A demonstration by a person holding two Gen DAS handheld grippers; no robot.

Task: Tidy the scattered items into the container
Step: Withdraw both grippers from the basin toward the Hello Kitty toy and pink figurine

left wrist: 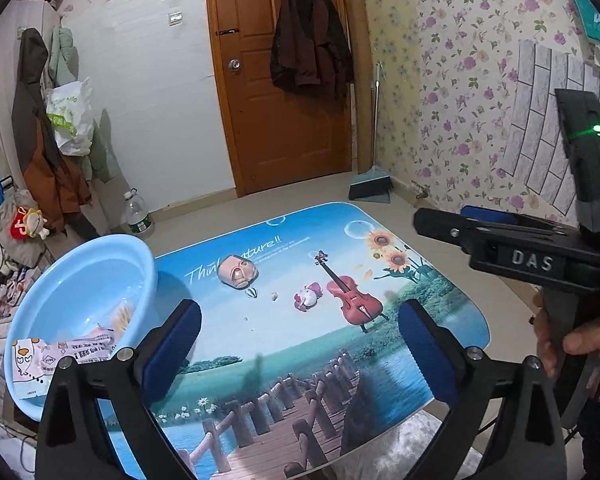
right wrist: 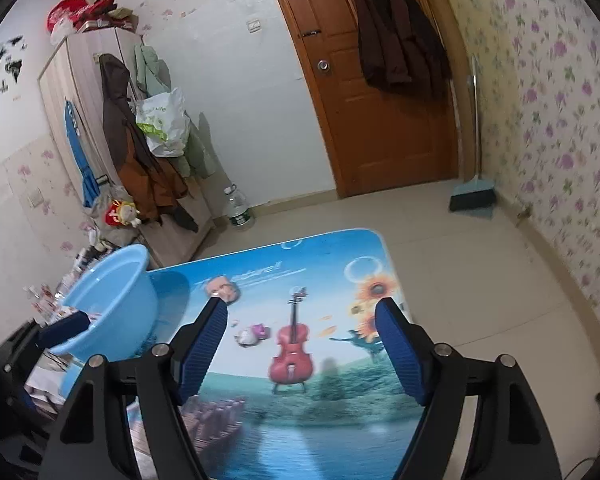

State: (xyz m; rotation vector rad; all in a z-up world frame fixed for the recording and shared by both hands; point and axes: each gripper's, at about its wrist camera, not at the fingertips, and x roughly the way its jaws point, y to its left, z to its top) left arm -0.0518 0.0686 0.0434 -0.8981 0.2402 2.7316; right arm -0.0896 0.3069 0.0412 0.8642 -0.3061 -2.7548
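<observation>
A light blue basin [left wrist: 84, 292] stands on the left edge of a picture-printed table [left wrist: 292, 344]; it also shows in the right wrist view [right wrist: 112, 300]. A printed packet [left wrist: 56, 360] lies in it. A beige face-shaped toy [left wrist: 237, 271] and a small pink-and-white toy [left wrist: 308, 297] lie on the table, also seen in the right wrist view as the face toy [right wrist: 223, 289] and the pink toy [right wrist: 253, 334]. My left gripper [left wrist: 300, 320] is open and empty above the table's near half. My right gripper [right wrist: 300, 316] is open and empty, hovering right of the table [left wrist: 500, 236].
A wooden door [left wrist: 284, 80] with a hanging coat is behind the table. A broom and dustpan [left wrist: 370, 184] lean by the floral wall. A water bottle [left wrist: 138, 216] stands on the floor. Clothes and bags hang at the left by a wardrobe [right wrist: 80, 100].
</observation>
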